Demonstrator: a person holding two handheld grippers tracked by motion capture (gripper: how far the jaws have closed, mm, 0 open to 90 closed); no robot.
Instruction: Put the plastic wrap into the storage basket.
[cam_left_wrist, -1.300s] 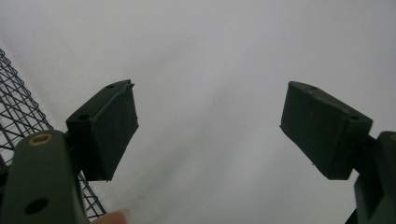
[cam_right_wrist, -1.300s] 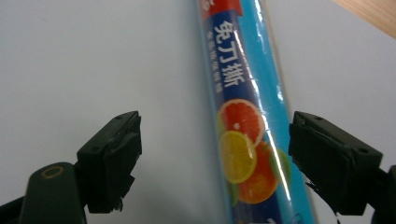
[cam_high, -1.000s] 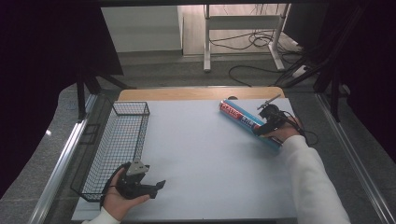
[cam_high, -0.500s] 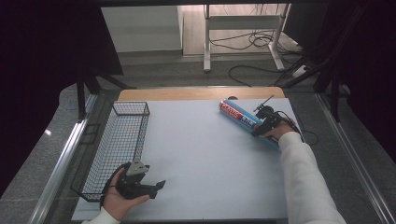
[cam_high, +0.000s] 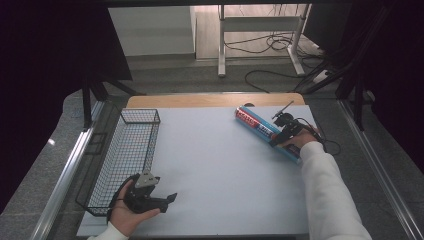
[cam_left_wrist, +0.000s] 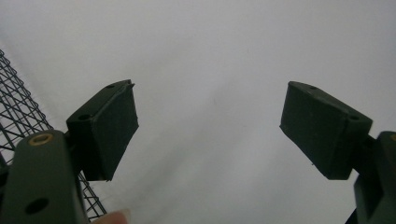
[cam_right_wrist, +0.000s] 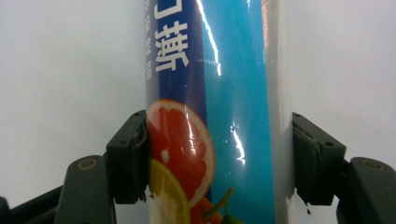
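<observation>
A long blue tube-shaped package (cam_high: 259, 128) with a red end and fruit pictures lies slanted on the white tabletop at the back right. My right gripper (cam_high: 279, 139) reaches over its middle. In the right gripper view the two jaws press against both sides of the package (cam_right_wrist: 224, 70), so the right gripper (cam_right_wrist: 219, 158) is shut on it. My left gripper (cam_high: 171, 197) rests in a hand at the front left, beside the wire basket. In its own view the left gripper (cam_left_wrist: 210, 126) is open, with bare tabletop between the jaws.
A black wire basket (cam_high: 140, 111) stands along the left edge of the white tabletop (cam_high: 210, 170), and its mesh (cam_left_wrist: 18, 102) shows beside the left jaw. Cables and table legs lie on the floor beyond the far edge.
The right hand has shifted slightly left and down onto the package, and its jaws now hold the package's sides. The left hand has not moved.
</observation>
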